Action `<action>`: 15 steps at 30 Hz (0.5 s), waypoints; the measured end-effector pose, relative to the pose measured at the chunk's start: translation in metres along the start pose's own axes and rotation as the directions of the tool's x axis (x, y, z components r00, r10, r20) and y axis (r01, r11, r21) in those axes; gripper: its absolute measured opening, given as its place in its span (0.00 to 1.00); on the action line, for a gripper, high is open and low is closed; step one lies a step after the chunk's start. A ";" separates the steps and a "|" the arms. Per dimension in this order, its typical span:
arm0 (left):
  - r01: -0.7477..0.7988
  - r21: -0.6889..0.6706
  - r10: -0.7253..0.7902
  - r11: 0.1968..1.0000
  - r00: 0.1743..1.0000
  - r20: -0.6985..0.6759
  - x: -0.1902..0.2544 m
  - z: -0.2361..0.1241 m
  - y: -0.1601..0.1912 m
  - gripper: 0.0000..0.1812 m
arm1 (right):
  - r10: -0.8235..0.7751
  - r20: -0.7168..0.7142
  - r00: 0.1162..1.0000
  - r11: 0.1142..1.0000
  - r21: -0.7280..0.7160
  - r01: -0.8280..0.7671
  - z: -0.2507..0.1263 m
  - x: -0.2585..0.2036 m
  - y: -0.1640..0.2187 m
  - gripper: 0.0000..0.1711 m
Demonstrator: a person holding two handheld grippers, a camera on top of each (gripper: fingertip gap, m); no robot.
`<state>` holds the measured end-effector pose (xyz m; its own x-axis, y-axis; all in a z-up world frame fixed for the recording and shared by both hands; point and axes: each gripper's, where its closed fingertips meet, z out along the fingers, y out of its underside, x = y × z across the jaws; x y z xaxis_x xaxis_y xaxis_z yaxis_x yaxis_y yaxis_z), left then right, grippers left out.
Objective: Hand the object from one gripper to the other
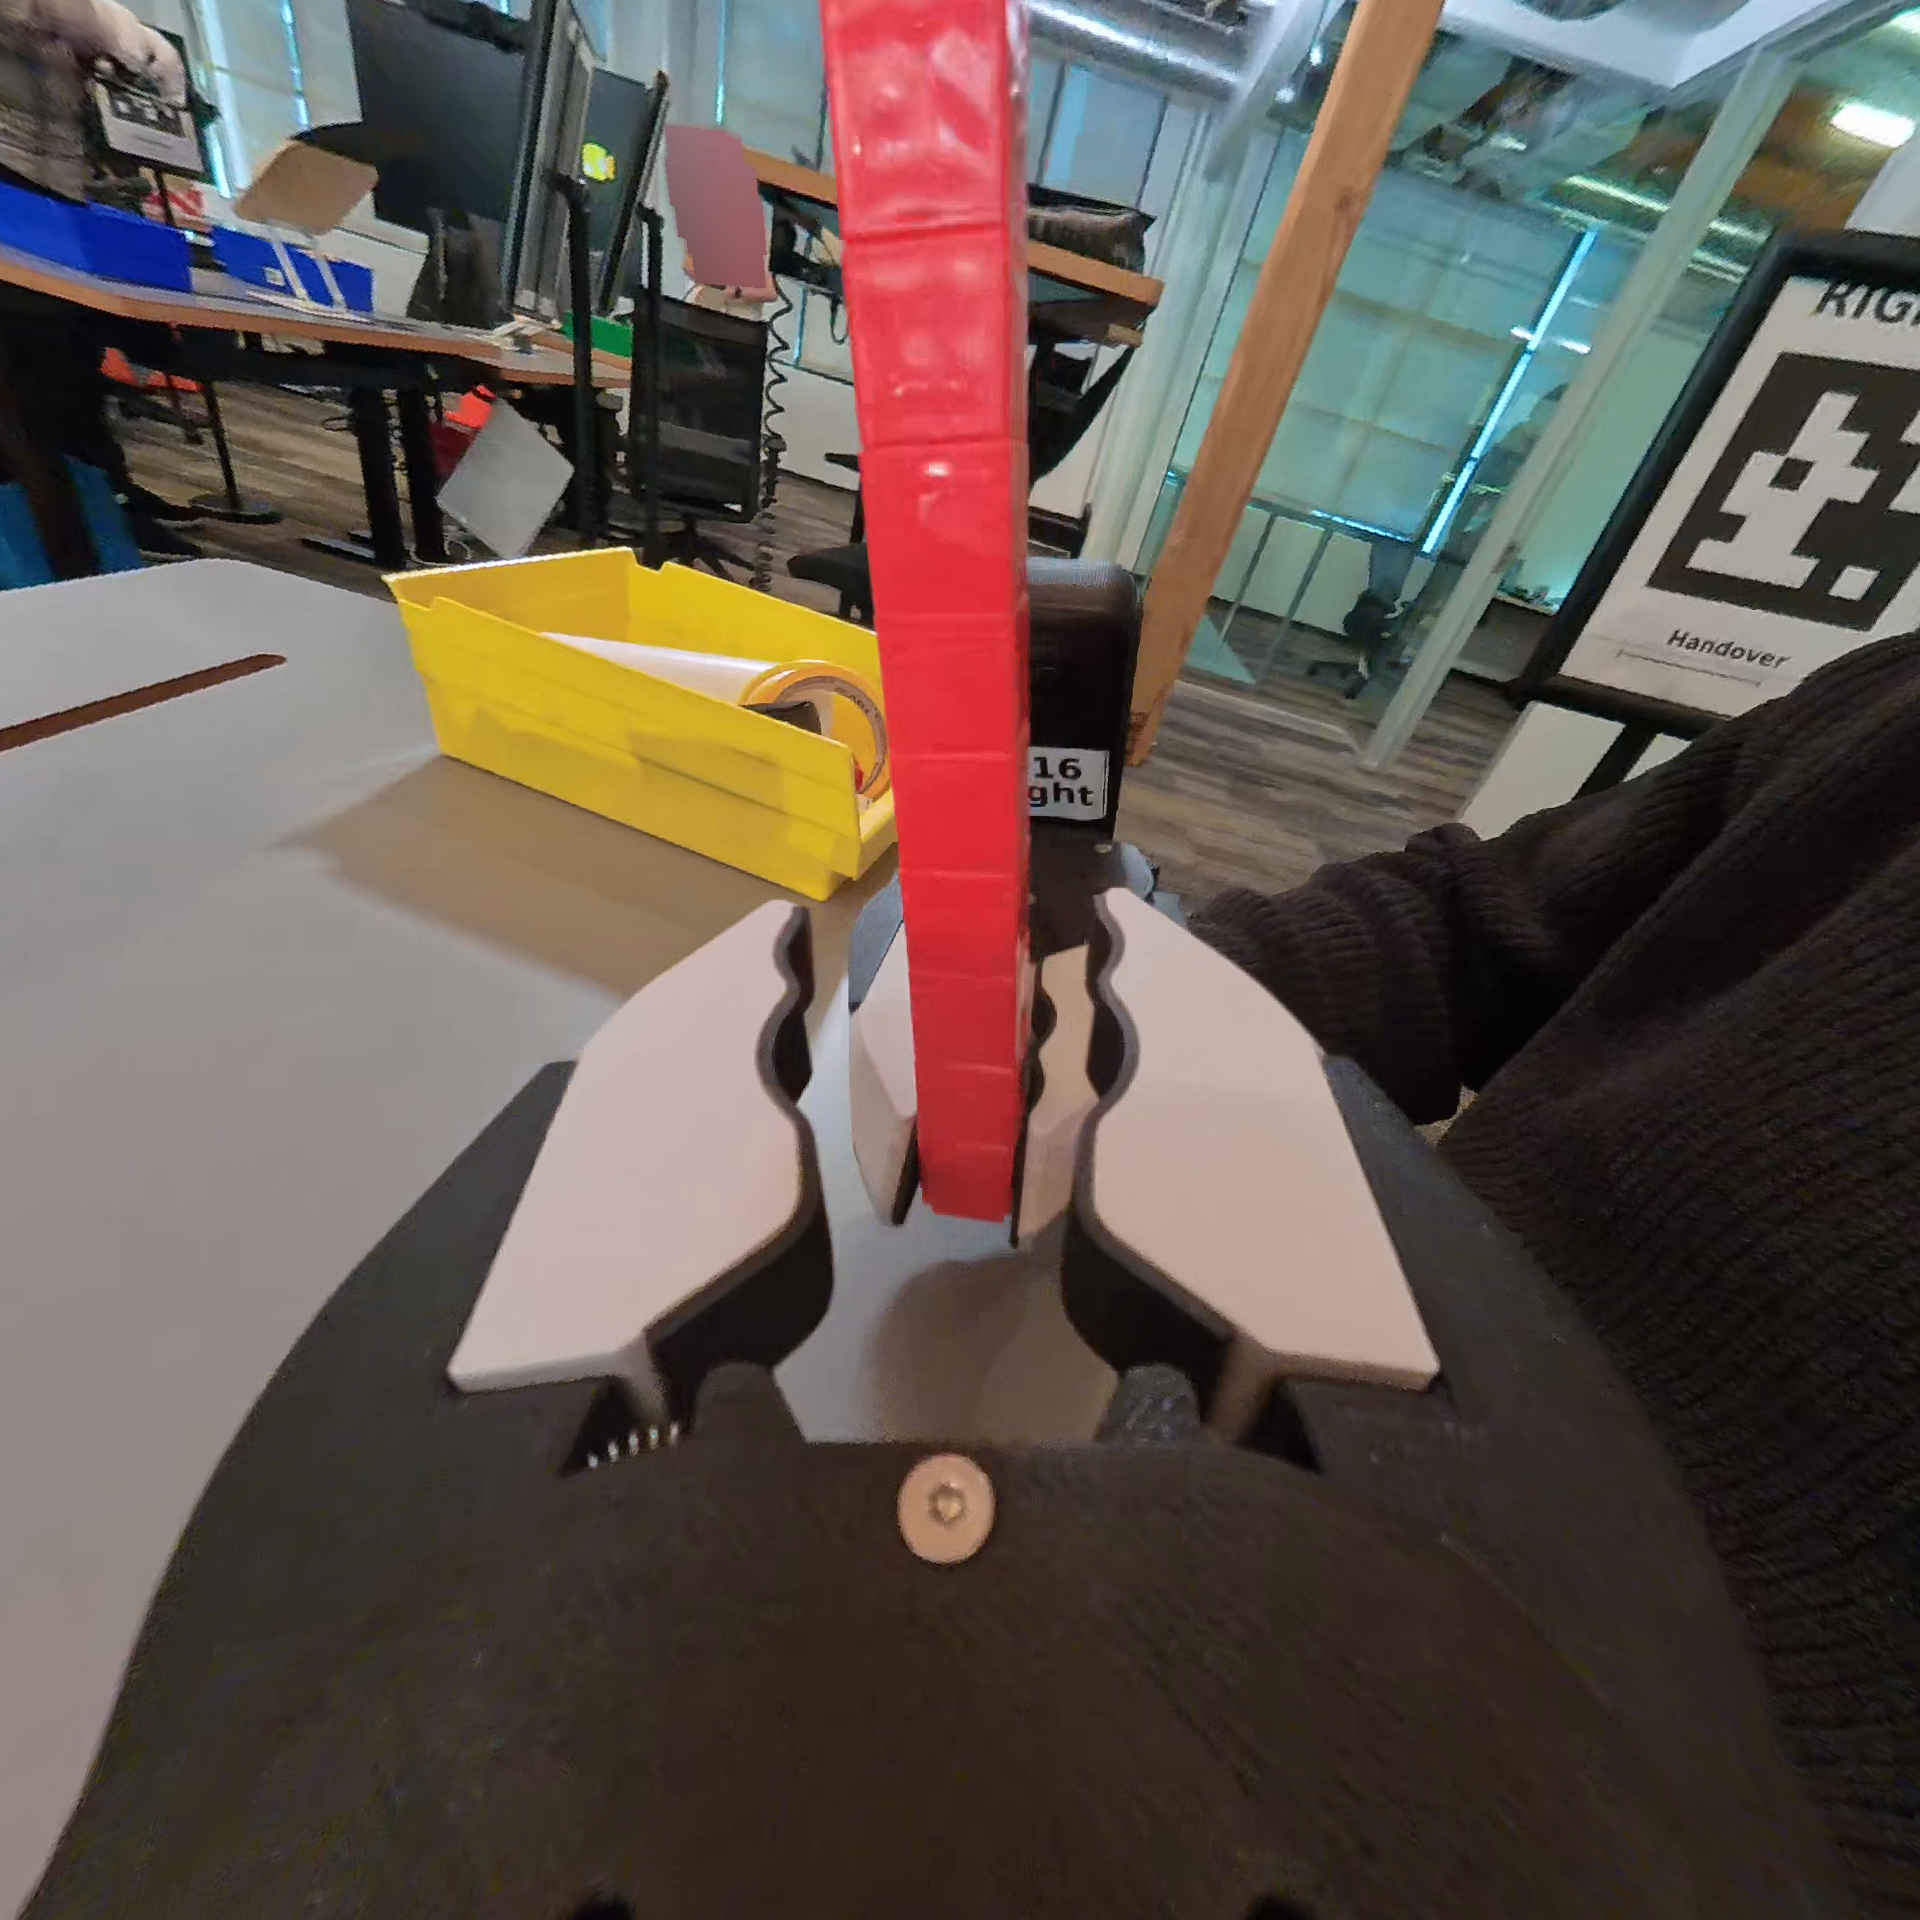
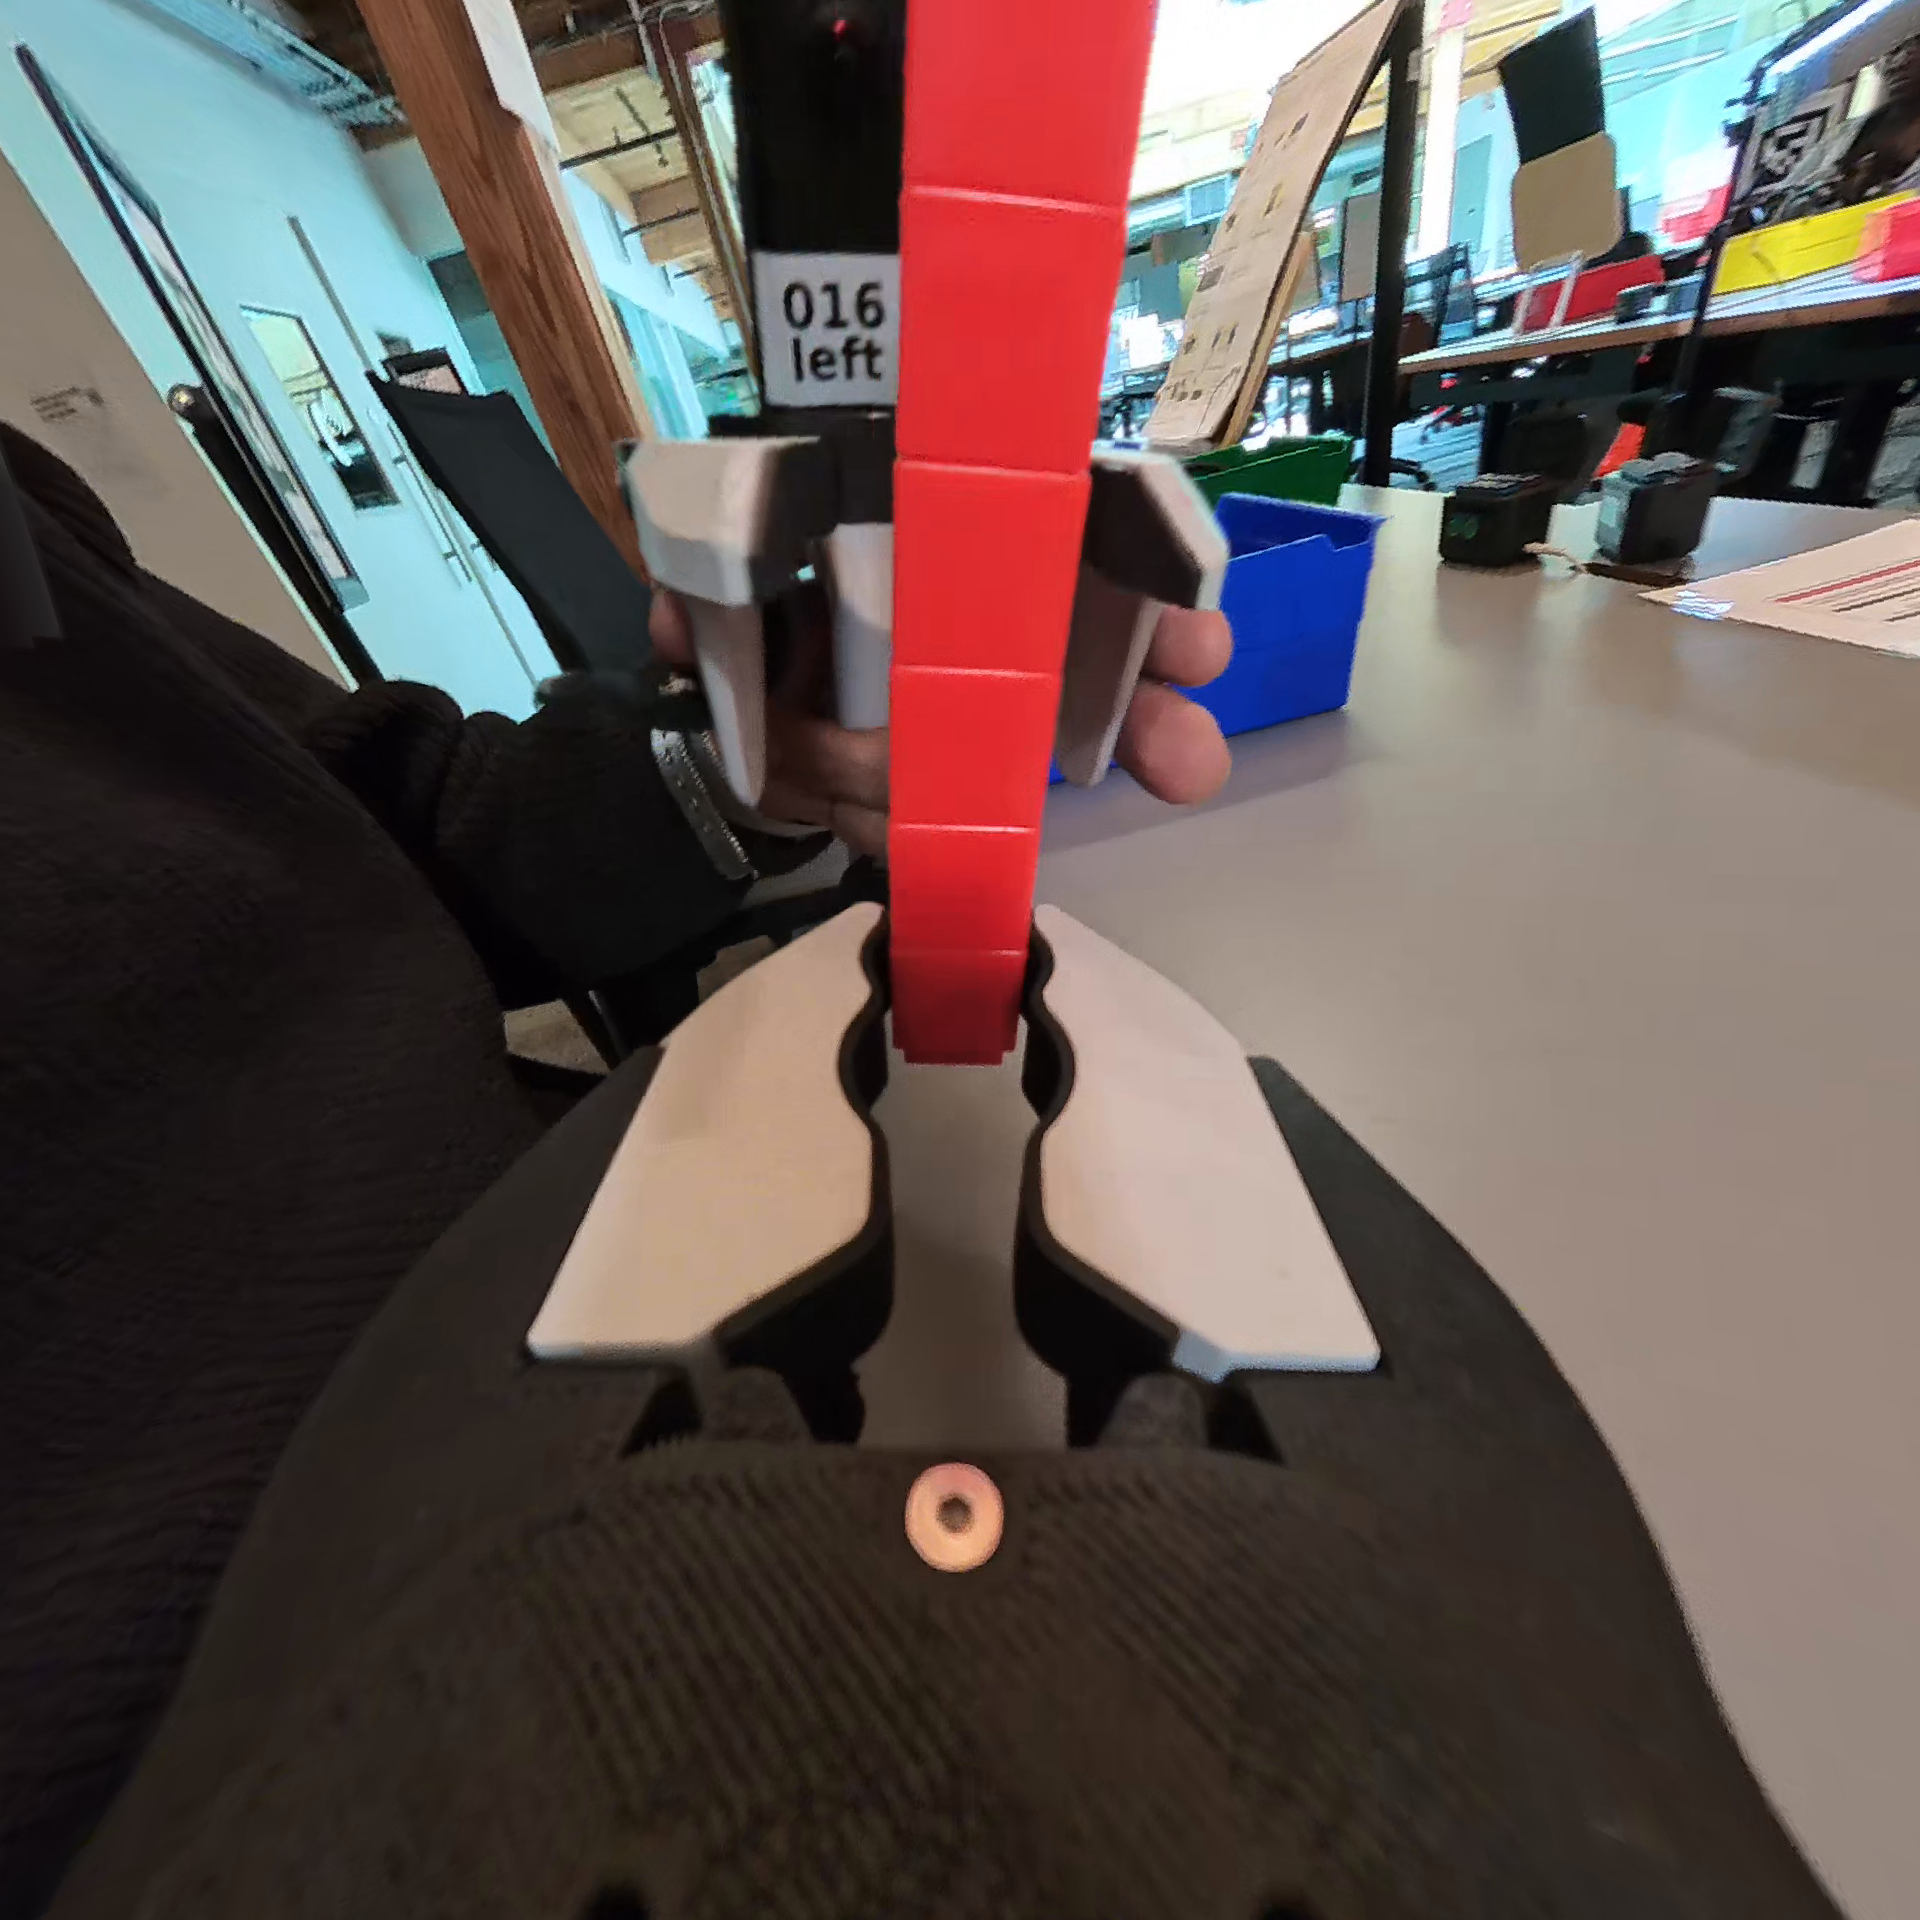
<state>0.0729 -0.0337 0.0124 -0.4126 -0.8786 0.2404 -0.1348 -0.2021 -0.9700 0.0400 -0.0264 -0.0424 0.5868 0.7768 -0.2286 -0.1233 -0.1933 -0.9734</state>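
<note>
Red block bar [image 2: 987, 582] upright, lower end clenched by right tool [image 2: 958, 997]; left tool [image 1: 951, 1039] released, straddling it.

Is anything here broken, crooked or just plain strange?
Nothing looks broken or spilled. The only oddity is the red block strip: it stands on end in mid-air above the grey table, pinched at its lower end by the right gripper, while the left gripper is spread open around it without touching.
</note>
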 end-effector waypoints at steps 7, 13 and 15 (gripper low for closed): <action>-0.009 0.009 0.008 1.000 0.997 0.075 -0.012 0.001 0.002 0.29 | -0.010 -0.161 0.987 1.000 -0.003 0.010 -0.022 0.031 -0.008 0.13; 0.062 0.032 -0.066 0.998 0.988 0.140 -0.024 0.005 0.012 0.23 | 0.006 -0.346 0.938 0.998 -0.055 -0.026 -0.034 0.058 -0.002 0.13; 0.082 0.048 -0.090 0.996 0.971 0.222 -0.034 0.008 0.018 0.23 | 0.033 -0.425 0.905 0.996 -0.058 -0.064 -0.037 0.068 0.000 0.13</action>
<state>0.0920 -0.0108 -0.0137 -0.1888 -0.9307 0.3132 -0.1251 -0.2936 -0.9477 0.1094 0.0044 -0.0569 0.8669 0.4416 -0.2312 -0.1134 -0.2769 -0.9542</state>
